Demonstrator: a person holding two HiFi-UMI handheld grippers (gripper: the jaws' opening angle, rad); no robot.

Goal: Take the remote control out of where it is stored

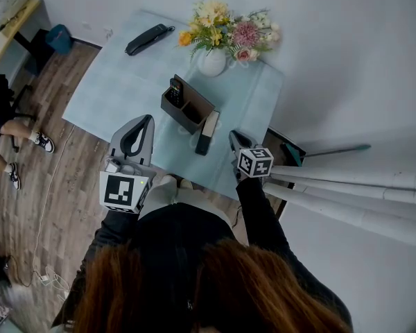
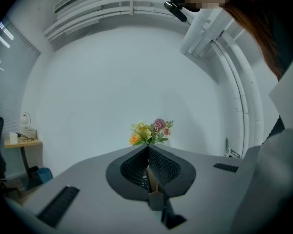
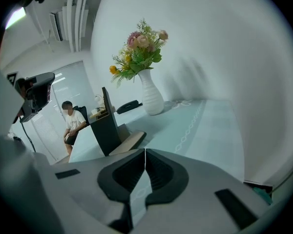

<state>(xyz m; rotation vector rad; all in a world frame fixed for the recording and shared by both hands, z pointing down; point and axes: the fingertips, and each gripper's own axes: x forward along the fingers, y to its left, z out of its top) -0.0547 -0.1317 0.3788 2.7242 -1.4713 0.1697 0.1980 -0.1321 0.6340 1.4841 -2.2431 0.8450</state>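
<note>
Location type: office-type room with a staged table. Indicators: plain white walls; wood-pattern floor (image 1: 48, 179); a table (image 1: 111, 92) under a pale blue cloth, bearing a desk organiser (image 1: 187, 108) and a vase of flowers (image 1: 212, 62). To the left: window blinds (image 2: 2, 38), a small side table (image 2: 22, 143) and a seated person (image 3: 72, 123). Loose cables (image 1: 41, 277) lie on the floor, near left.

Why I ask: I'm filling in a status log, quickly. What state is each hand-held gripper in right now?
Left hand-held gripper: closed, holding nothing.
Right hand-held gripper: closed, holding nothing.
</note>
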